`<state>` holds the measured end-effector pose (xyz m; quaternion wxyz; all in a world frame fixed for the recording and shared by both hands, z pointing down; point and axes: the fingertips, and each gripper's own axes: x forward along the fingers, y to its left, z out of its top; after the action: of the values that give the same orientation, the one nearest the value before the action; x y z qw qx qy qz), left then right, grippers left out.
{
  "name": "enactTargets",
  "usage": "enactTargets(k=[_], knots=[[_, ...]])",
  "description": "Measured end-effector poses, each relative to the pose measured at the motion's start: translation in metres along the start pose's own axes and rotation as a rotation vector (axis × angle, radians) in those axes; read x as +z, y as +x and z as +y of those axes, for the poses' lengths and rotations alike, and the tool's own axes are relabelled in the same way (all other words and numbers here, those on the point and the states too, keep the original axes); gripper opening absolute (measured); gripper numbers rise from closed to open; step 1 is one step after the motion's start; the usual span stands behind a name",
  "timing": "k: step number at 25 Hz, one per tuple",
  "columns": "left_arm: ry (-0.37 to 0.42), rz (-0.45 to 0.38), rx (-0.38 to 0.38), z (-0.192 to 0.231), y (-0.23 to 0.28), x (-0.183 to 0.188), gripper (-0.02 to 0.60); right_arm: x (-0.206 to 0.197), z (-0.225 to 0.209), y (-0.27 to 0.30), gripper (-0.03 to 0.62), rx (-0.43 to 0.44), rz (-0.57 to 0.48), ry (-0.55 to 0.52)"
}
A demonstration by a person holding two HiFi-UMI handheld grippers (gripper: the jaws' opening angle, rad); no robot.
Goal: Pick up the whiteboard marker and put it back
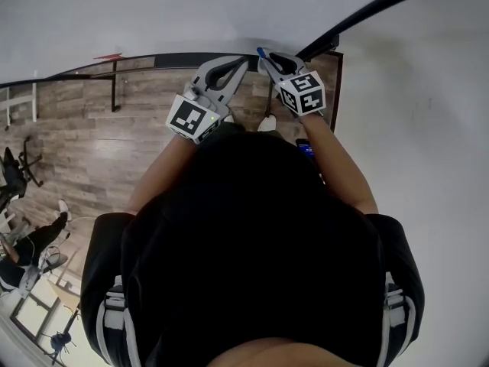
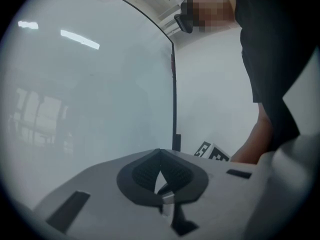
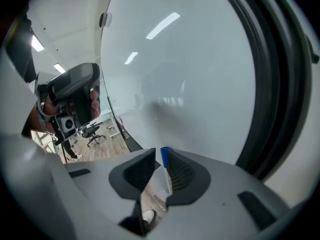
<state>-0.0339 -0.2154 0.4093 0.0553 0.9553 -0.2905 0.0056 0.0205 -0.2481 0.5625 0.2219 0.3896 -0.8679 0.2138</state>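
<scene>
Whiteboard marker [image 3: 165, 170], one only, with blue cap, held between the narrow jaws of the right gripper [image 3: 161, 153]
Jaws of the left gripper [image 2: 160, 151] are closed together, empty; both grippers face the whiteboard [image 2: 100, 109]

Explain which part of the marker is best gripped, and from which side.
Grip the white barrel of the marker just below its blue cap, pads closing from either side across its width, as the right gripper does. The barrel is slim and straight, and that leaves the cap free.
</scene>
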Motion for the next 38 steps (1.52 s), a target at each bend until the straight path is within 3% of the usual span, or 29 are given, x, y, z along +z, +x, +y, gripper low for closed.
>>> enactTargets(k=[12, 18, 23, 38], knots=[[-0.021, 0.014, -0.02, 0.013, 0.0, 0.0, 0.005, -0.015, -0.01, 0.03, 0.087, -0.033, 0.088, -0.026], [-0.026, 0.029, -0.005, -0.001, -0.01, 0.002, 0.005, -0.028, -0.005, 0.021, 0.08, -0.08, 0.12, -0.14], [-0.027, 0.016, 0.006, 0.014, -0.011, -0.001, 0.004, -0.026, -0.012, 0.037, 0.066, -0.098, 0.137, -0.179], [-0.014, 0.011, 0.046, 0.011, -0.028, 0.0, 0.005, -0.002, -0.001, 0.018, 0.063, -0.079, 0.015, -0.151]])
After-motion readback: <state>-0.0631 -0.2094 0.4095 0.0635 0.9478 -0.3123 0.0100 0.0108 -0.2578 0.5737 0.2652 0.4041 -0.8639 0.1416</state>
